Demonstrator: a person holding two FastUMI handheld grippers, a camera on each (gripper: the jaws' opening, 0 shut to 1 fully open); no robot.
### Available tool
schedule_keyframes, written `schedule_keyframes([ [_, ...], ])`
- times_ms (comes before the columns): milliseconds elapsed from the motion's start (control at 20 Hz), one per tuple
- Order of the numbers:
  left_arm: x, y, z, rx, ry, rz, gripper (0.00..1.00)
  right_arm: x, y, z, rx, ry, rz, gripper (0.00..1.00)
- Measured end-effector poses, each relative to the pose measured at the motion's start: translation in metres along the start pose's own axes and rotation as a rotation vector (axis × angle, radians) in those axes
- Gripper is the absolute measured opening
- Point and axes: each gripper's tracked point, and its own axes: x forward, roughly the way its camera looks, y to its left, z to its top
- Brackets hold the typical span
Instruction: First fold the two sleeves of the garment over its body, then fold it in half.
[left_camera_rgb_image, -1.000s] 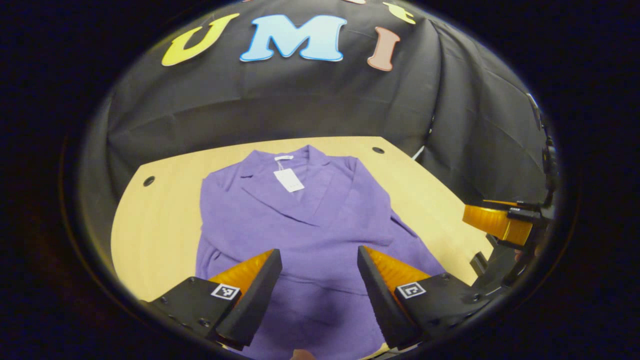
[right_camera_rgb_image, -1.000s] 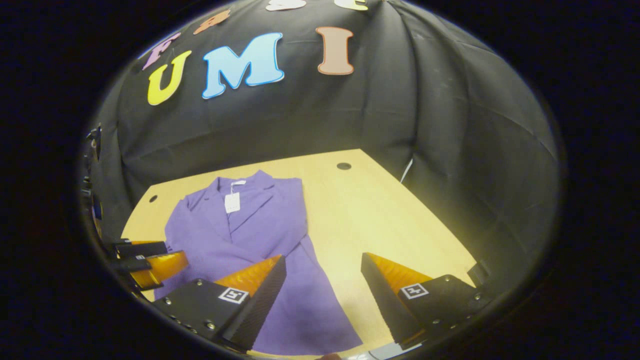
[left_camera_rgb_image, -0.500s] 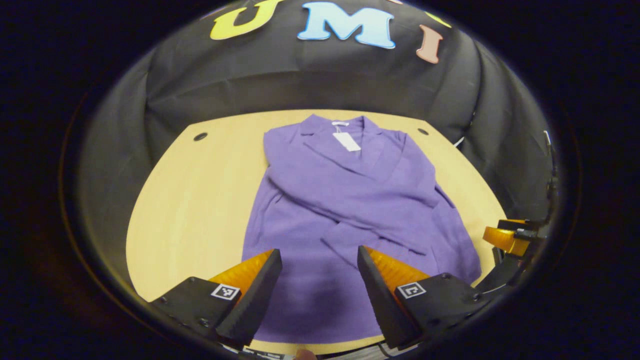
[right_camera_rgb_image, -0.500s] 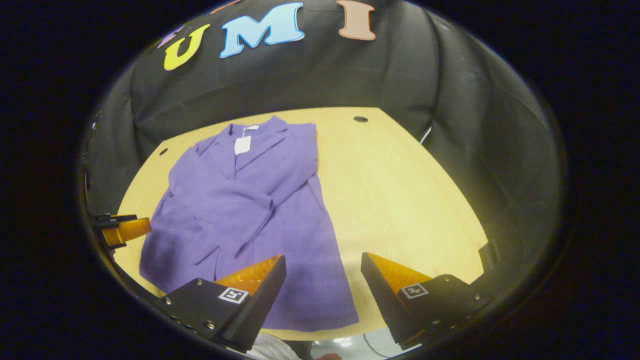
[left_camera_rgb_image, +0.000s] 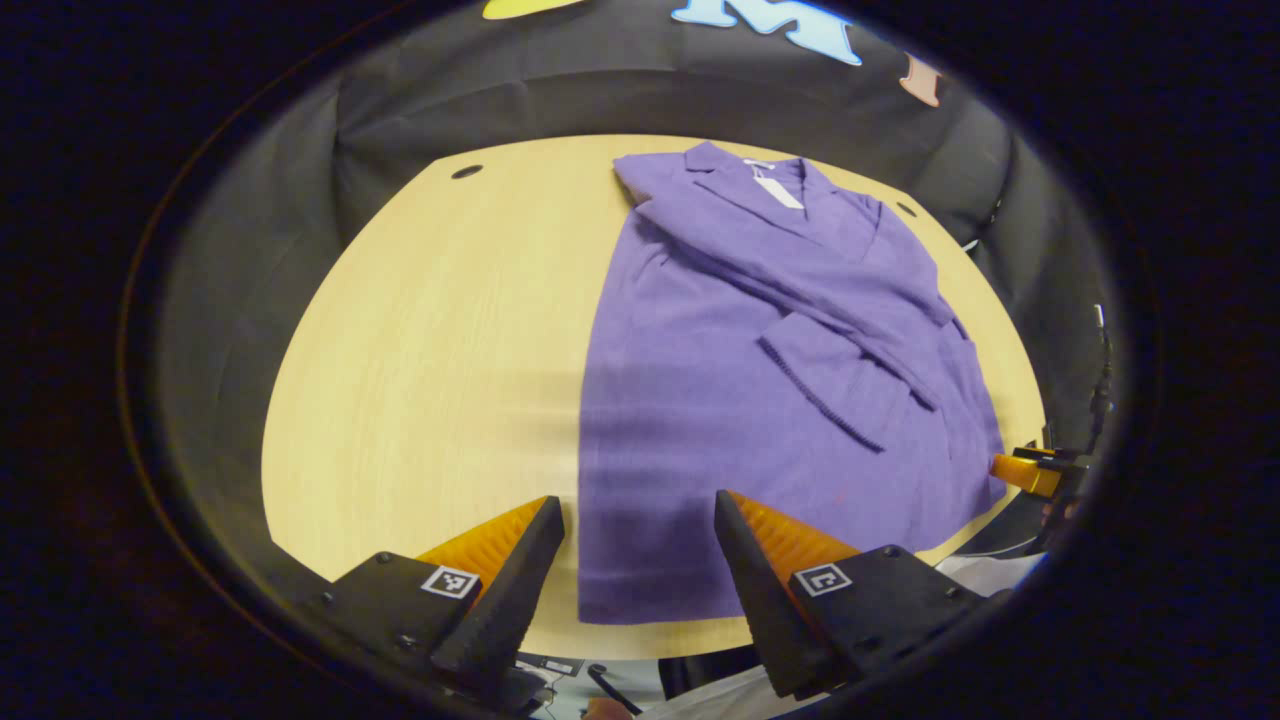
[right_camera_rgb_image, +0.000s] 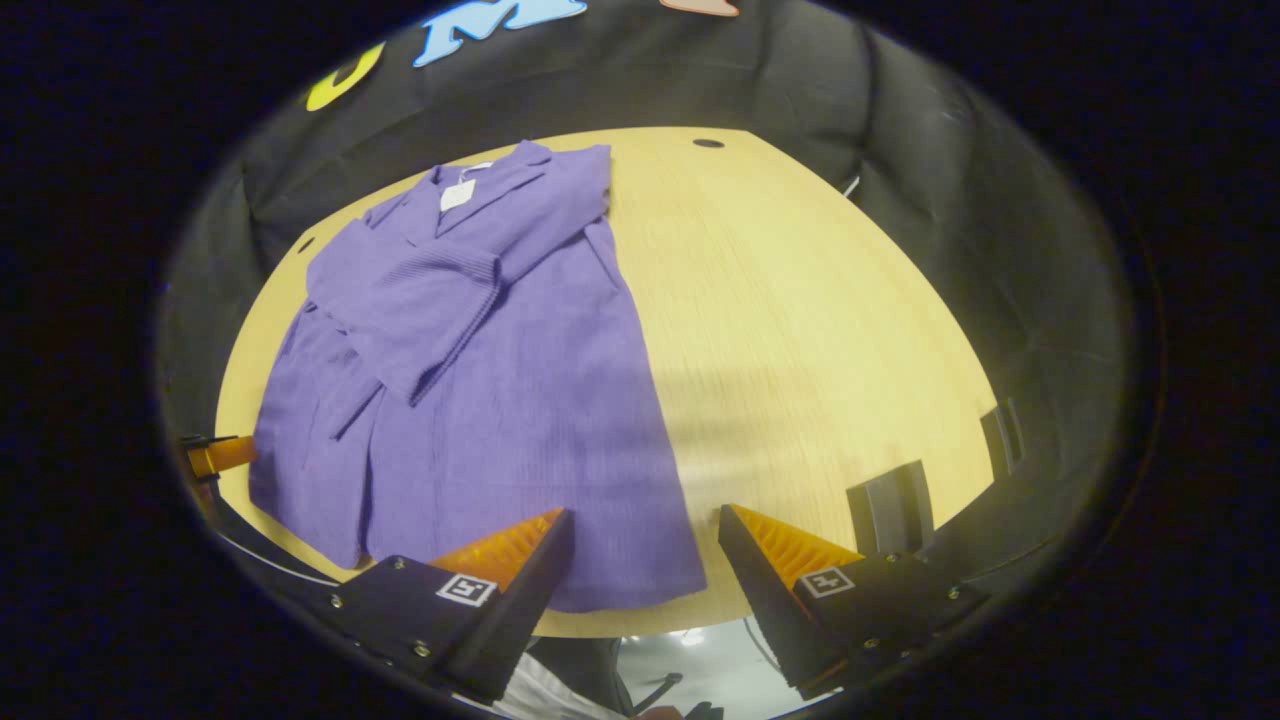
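Lying flat on wood-grain table: ribbed purple garment, sleeves folded; bare tabletop at 9 o'clock. Left gripper and right gripper both spread, empty.

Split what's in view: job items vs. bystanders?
Job:
- purple knit jacket, sleeves folded across its body
- left gripper, open
- right gripper, open

Bystanders:
- light wooden table
- white hang tag at the collar

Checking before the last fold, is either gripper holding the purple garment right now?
No. In each view the gripper's fingers, left gripper and right gripper, stand apart above the near hem of the garment, gripping nothing.
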Motion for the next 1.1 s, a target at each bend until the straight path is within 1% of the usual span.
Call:
schedule_keyframes([
  [100, 0.005, 0.007, -0.016, 0.015, 0.034, 0.01, 1.0, 0.003, 0.0, -0.005, 0.015, 0.024, 0.008, 0.94],
  [200, 0.009, 0.008, -0.027, 0.015, 0.059, 0.009, 0.96, 0.004, 0.0, -0.003, 0.003, 0.022, 0.013, 0.94],
  [250, 0.01, 0.009, -0.029, 0.006, 0.066, 0.016, 0.96, 0.004, 0.002, -0.004, -0.006, 0.03, 0.012, 0.94],
  [500, 0.013, 0.011, -0.029, 0.024, 0.048, 0.027, 0.98, 0.006, 0.012, -0.005, -0.042, 0.05, 0.013, 0.95],
  [600, 0.014, 0.008, -0.03, 0.037, 0.053, 0.031, 0.96, 0.006, 0.014, -0.006, -0.05, 0.057, 0.008, 0.96],
  [650, 0.014, 0.006, -0.03, 0.037, 0.057, 0.033, 0.98, 0.006, 0.016, -0.01, -0.053, 0.073, 0.006, 0.96],
  [700, 0.015, 0.005, -0.03, 0.04, 0.061, 0.032, 0.91, 0.005, 0.018, -0.016, -0.06, 0.097, 0.006, 0.97],
  [750, 0.014, 0.002, -0.03, 0.041, 0.06, 0.028, 0.88, 0.006, 0.02, -0.015, -0.069, 0.097, 0.01, 0.98],
  [800, 0.014, -0.004, -0.03, 0.057, 0.058, 0.022, 0.85, 0.006, 0.022, -0.016, -0.081, 0.107, 0.014, 0.86],
  [850, 0.014, -0.009, -0.032, 0.076, 0.055, 0.012, 0.71, 0.007, 0.025, -0.015, -0.089, 0.116, 0.02, 0.82],
  [900, 0.014, -0.018, -0.032, 0.09, 0.049, 0.005, 0.65, 0.007, 0.028, -0.015, -0.096, 0.124, 0.023, 0.7],
  [950, 0.014, -0.021, -0.032, 0.109, 0.044, 0.007, 0.54, 0.005, 0.03, -0.015, -0.094, 0.13, 0.028, 0.65],
  [1000, 0.014, -0.024, -0.032, 0.121, 0.035, 0.001, 0.43, 0.007, 0.031, -0.015, -0.097, 0.132, 0.028, 0.51],
  [1050, 0.014, -0.025, -0.032, 0.117, 0.032, 0.002, 0.29, 0.007, 0.032, -0.015, -0.115, 0.134, 0.03, 0.52],
  [1100, 0.015, -0.027, -0.032, 0.109, 0.024, 0.003, 0.24, 0.007, 0.032, -0.016, -0.122, 0.134, 0.031, 0.51],
])
